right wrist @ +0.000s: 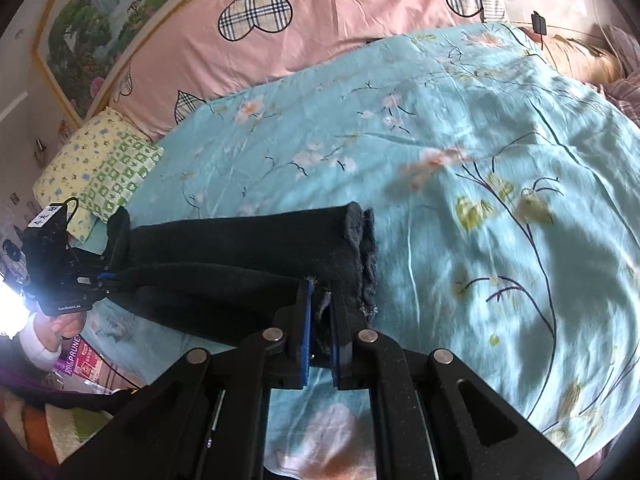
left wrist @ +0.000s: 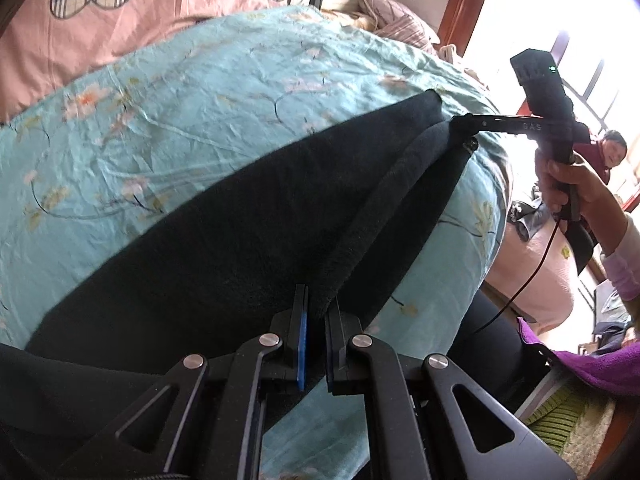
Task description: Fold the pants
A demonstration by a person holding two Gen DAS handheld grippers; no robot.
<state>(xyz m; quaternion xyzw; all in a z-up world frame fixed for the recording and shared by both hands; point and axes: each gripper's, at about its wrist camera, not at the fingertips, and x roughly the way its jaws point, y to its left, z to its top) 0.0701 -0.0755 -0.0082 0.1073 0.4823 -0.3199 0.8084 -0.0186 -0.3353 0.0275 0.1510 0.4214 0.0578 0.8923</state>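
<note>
The black pants lie stretched across the turquoise floral sheet of the bed, near its front edge, with the pink heart-print cover behind. The left gripper is closed to a narrow gap on a raised edge of the dark fabric, which runs as a ridge away from its jaws. The right gripper is likewise pinched nearly closed on the frayed hem end of the legs; the left wrist view shows the same tool clamped at the far tip of the garment, carried by a hand. Step in hand, as judged: both ends are gripped and the garment is held taut along its length, ready for a fold. The next move calls for both grips to remain clamped, one end to be lifted and carried over toward the other, edges aligned, and the layers laid flat on the sheet without bunching.
</note>
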